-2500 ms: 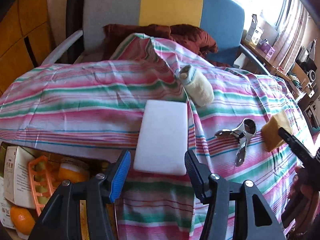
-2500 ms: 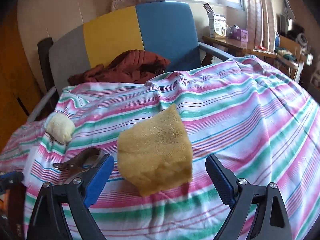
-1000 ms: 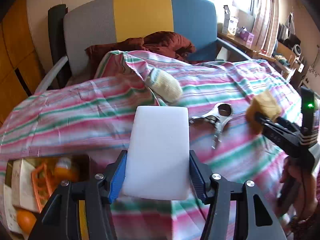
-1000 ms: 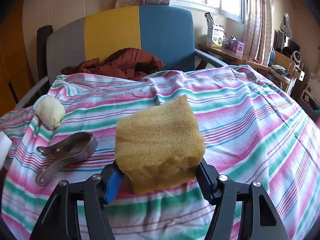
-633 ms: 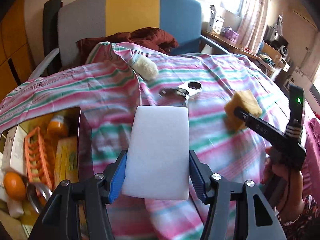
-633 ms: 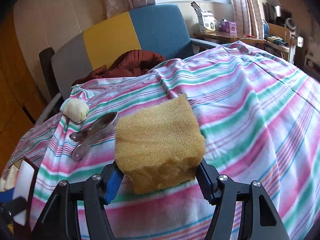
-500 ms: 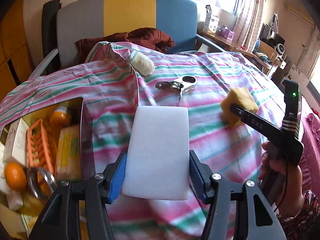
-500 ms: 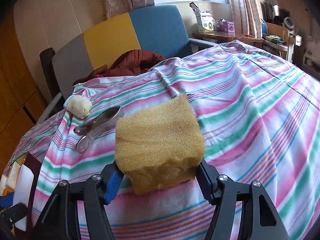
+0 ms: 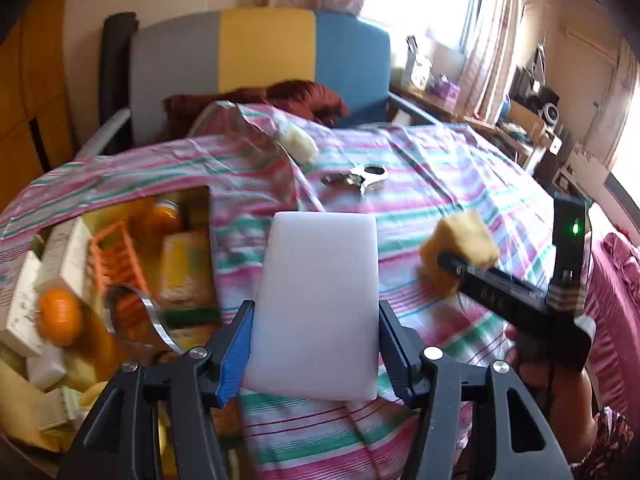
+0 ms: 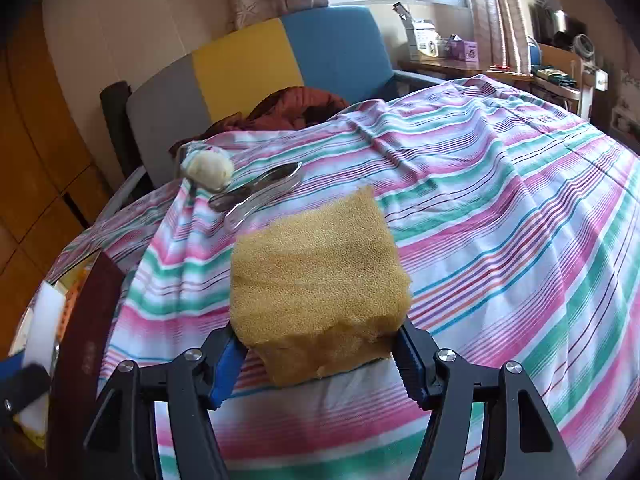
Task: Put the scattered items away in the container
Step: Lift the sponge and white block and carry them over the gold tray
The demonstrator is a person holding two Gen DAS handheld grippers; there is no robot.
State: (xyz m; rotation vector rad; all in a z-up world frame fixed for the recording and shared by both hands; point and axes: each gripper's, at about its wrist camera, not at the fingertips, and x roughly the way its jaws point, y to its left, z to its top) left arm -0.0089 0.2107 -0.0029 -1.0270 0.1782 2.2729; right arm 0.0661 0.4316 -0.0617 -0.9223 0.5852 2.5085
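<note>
My left gripper (image 9: 314,354) is shut on a white foam block (image 9: 318,304), held above the striped cloth just right of the open container (image 9: 204,216). The container holds an orange rack (image 9: 118,268), a bottle, boxes and an orange fruit (image 9: 60,316). My right gripper (image 10: 320,356) is shut on a yellow sponge (image 10: 316,284), lifted over the cloth; the sponge (image 9: 460,246) also shows at the right of the left wrist view. A metal clip (image 10: 260,194) and a cream rolled sock (image 10: 208,170) lie on the cloth beyond.
The striped cloth (image 10: 500,220) covers a rounded surface that drops away at the edges. A grey, yellow and blue chair (image 9: 260,52) with a dark red garment stands behind. A cluttered desk (image 10: 500,68) sits by the window at the right.
Both grippers have carried their loads leftward toward the container. More of the container shows in the left wrist view, and its dark wall has entered the right wrist view at the left.
</note>
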